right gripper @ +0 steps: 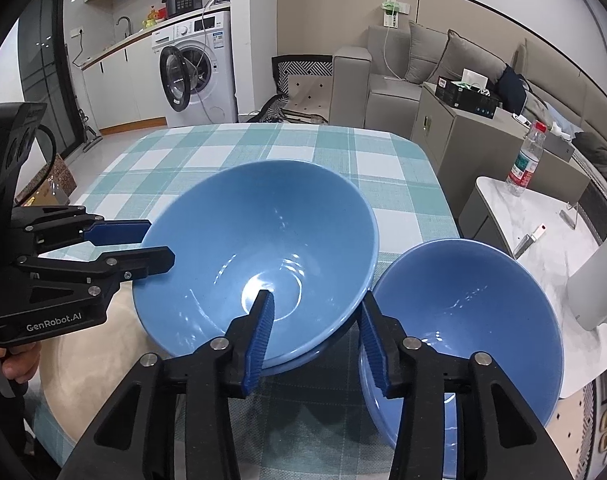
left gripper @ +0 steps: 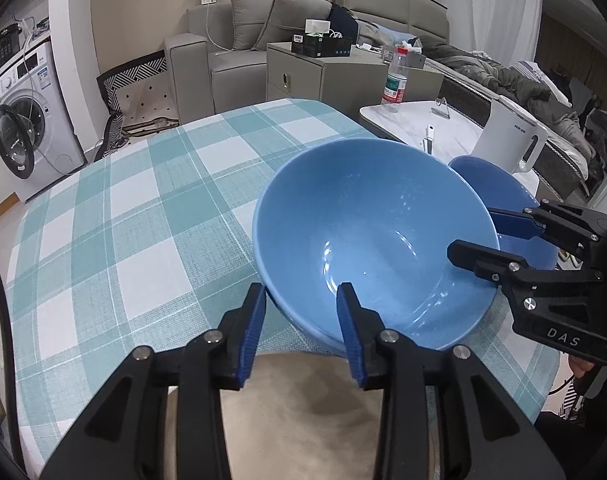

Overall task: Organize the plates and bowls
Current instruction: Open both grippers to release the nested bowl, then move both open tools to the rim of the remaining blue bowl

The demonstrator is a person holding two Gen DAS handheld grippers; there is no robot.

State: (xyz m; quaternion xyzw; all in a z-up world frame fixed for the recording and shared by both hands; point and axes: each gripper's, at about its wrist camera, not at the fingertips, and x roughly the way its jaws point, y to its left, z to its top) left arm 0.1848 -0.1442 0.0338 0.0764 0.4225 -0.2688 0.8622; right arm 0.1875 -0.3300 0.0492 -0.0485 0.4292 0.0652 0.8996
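Washing machine [right gripper: 199, 68], sofa [left gripper: 239, 40], water bottle [left gripper: 394, 84], white kettle [left gripper: 511, 140].

large glossy bowl [right gripper: 259, 248]: light blue | smaller glossy bowl [right gripper: 467, 320]: deeper blue | woven tablecloth [left gripper: 135, 208]: teal-and-white check | gripper pads [left gripper: 252, 334]: blue, ribbed | gripper frames: black | electric kettle [left gripper: 511, 140]: white
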